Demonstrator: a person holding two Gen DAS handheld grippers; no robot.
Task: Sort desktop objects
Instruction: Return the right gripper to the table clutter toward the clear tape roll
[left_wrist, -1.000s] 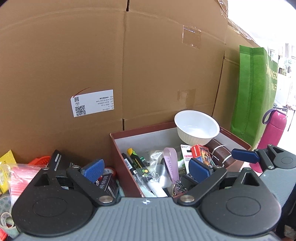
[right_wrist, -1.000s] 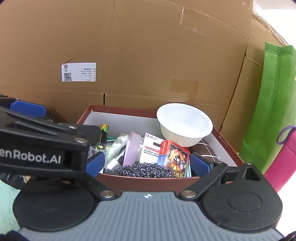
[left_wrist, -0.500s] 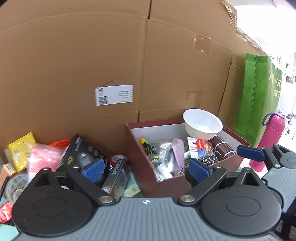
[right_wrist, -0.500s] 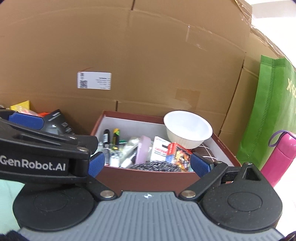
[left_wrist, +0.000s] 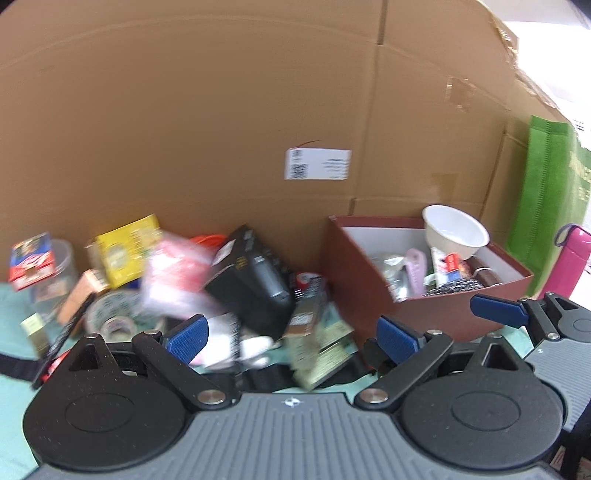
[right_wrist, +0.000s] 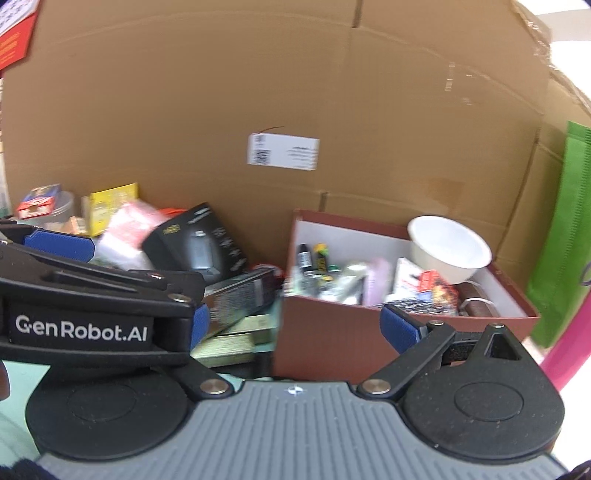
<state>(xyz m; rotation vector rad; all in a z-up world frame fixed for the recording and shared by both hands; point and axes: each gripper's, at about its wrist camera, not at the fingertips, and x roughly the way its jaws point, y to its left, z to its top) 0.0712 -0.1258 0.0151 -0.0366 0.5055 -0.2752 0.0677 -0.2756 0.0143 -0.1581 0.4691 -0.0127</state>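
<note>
A dark red box (left_wrist: 354, 273) (right_wrist: 332, 332) holds a white bowl (left_wrist: 456, 230) (right_wrist: 448, 247), pens, a pink strap and small packets. A loose pile lies left of it: a black carton (left_wrist: 255, 280) (right_wrist: 195, 240), a yellow packet (left_wrist: 125, 249), a pink bag (left_wrist: 177, 277), tape rolls (left_wrist: 110, 314) and flat green boxes (left_wrist: 317, 343). My left gripper (left_wrist: 291, 338) is open and empty, above the pile's near edge. My right gripper (right_wrist: 299, 328) is open and empty in front of the box; its finger (left_wrist: 495, 310) shows in the left wrist view.
A tall cardboard wall (left_wrist: 258, 110) with a white label (left_wrist: 317, 164) stands behind everything. A green bag (left_wrist: 550, 199) and a pink bottle (left_wrist: 567, 262) stand at the right. The table is pale green (left_wrist: 14, 391).
Both grippers have pulled back and swung left, away from the red box. The loose pile has come into view. Both stay open and empty.
</note>
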